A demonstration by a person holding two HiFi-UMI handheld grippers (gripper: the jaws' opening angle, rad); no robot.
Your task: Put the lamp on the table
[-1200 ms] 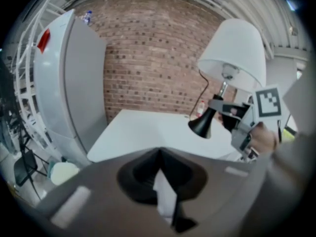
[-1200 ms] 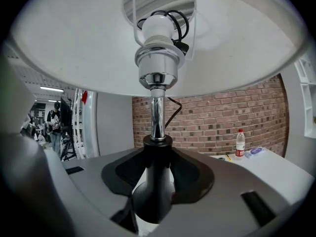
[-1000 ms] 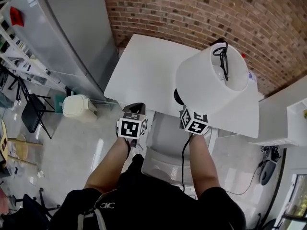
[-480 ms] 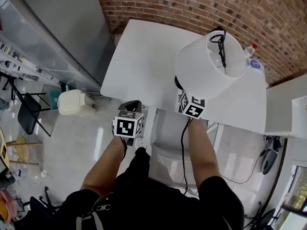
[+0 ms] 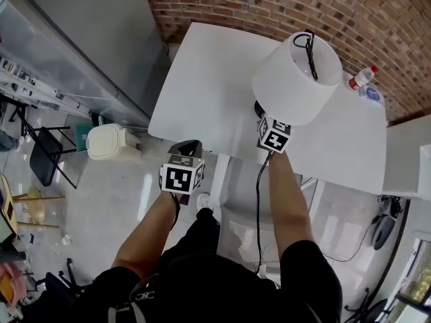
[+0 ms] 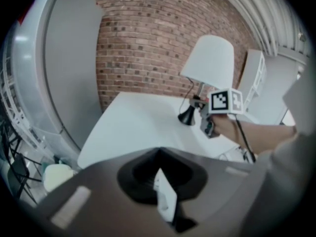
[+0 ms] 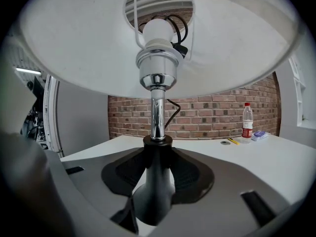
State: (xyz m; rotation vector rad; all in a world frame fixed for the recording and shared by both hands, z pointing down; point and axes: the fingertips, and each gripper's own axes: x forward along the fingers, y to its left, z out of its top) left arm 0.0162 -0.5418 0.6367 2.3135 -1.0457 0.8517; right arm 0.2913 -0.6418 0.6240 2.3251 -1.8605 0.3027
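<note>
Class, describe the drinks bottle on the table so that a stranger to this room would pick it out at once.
Start at the brick wall and the white table in front of it. At the table's far right corner, past the lamp, stands the bottle. It is the only clear, upright thing there, with a red cap and red label.

The right gripper (image 7: 154, 184) jaws grip the lamp (image 7: 156, 70) by its black base; a water bottle (image 7: 247, 122) stands on the white bench (image 7: 276, 157).

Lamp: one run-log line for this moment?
lamp: upright, over table near edge, contact unclear | right gripper: jaws shut on lamp base | left gripper: off table, jaws unclear
</note>
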